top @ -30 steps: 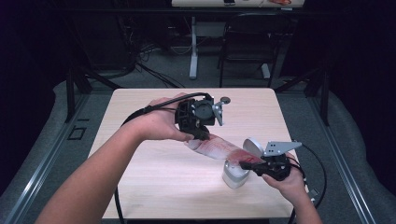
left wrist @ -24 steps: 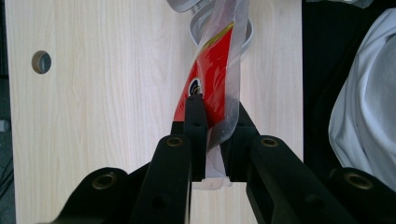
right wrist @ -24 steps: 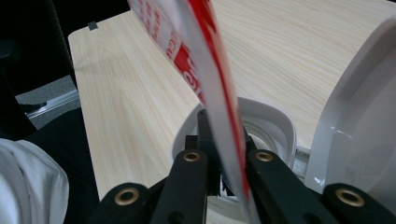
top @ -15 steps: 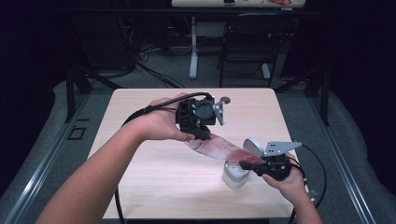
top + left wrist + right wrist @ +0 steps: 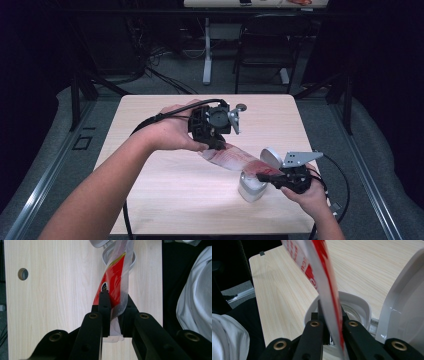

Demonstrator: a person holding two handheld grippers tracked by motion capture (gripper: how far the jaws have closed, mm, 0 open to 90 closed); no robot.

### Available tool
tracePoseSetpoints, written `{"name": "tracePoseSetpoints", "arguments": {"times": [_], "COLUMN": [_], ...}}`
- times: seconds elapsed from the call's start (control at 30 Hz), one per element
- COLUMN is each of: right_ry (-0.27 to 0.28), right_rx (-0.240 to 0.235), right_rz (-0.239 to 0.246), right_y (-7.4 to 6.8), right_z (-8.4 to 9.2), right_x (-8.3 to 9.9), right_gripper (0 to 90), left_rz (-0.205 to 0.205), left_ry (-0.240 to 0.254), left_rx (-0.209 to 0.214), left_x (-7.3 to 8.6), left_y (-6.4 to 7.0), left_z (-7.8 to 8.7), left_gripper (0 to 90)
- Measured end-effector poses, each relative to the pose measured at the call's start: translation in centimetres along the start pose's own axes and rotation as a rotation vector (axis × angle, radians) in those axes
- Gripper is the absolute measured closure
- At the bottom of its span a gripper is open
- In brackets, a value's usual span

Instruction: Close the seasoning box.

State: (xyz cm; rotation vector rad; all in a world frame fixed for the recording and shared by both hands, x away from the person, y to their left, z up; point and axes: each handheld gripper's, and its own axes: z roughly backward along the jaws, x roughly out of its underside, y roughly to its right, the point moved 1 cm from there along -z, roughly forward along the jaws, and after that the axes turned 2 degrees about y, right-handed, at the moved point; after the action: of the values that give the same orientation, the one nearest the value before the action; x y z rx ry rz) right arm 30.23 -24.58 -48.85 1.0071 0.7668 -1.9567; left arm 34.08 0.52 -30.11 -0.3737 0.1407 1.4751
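A red and clear plastic pouch (image 5: 235,159) hangs stretched between my two grippers, above the table. My left gripper (image 5: 216,146) is shut on its upper, clear end; in the left gripper view the jaws (image 5: 115,296) pinch the pouch (image 5: 113,282) from both sides. My right gripper (image 5: 265,176) is shut on the lower, red end, right over the mouth of a white container (image 5: 251,187) whose flip lid (image 5: 271,157) stands open. In the right gripper view the pouch (image 5: 322,270) rises from between the jaws (image 5: 329,315), with the container's rim (image 5: 362,307) and its lid (image 5: 402,297) behind.
The light wooden table (image 5: 150,190) has a round cable hole (image 5: 241,106) near its far edge. Black cables trail from both grippers. Dark floor, table legs and a chair lie beyond the table. The person's white clothing (image 5: 195,290) is at the table's near side.
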Motion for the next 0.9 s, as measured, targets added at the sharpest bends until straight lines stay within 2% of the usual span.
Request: {"name": "tracePoseSetpoints", "arguments": {"times": [0.9], "right_ry": [0.001], "right_rx": [-0.003], "right_rz": [-0.004], "right_y": [0.09], "right_z": [0.01], "right_x": [0.06], "right_gripper": [89.2], "left_rz": [0.003], "left_ry": [0.006], "left_rx": [-0.002], "left_x": [-0.12], "left_y": [-0.02], "left_z": [-0.04], "left_gripper": [82.0]}}
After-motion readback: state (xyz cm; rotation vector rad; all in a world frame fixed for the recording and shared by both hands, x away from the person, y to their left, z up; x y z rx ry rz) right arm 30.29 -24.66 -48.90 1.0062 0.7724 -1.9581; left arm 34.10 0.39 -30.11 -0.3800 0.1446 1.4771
